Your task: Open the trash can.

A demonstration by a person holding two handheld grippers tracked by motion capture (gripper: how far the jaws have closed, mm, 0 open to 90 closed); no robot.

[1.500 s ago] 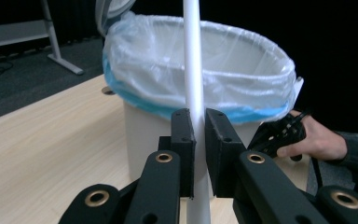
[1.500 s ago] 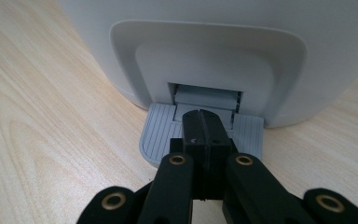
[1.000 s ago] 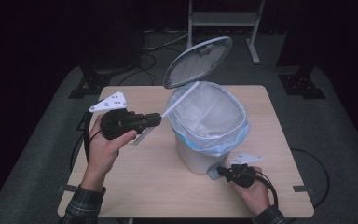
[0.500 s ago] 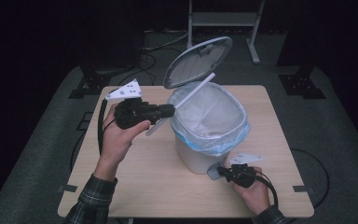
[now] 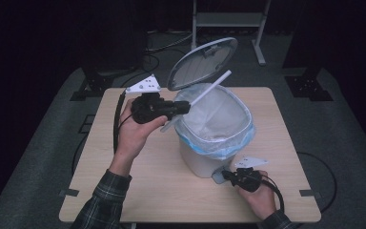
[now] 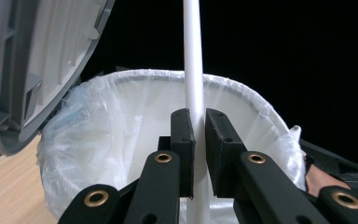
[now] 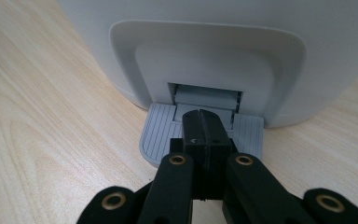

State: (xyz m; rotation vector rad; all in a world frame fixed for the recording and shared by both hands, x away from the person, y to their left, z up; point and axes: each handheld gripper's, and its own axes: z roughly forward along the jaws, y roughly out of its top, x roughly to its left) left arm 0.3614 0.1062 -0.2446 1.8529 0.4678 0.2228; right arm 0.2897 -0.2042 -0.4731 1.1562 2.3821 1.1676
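Tongs on the left (image 5: 187, 108) are clamped on a white tube (image 5: 205, 91), which slants up over the near rim of the pedal bin (image 5: 205, 162) and its clear plastic liner (image 5: 219, 121), just below the raised grey lid (image 5: 201, 63). Right tongs (image 5: 225, 174) are fully closed with nothing between them, tips pressing the grey pedal (image 7: 158, 133) at the bin's foot on the wooden desk (image 5: 138, 191).

White tube (image 5: 205, 90) tilted over open lined pedal bin (image 5: 205, 160); lid (image 5: 202, 62) raised.
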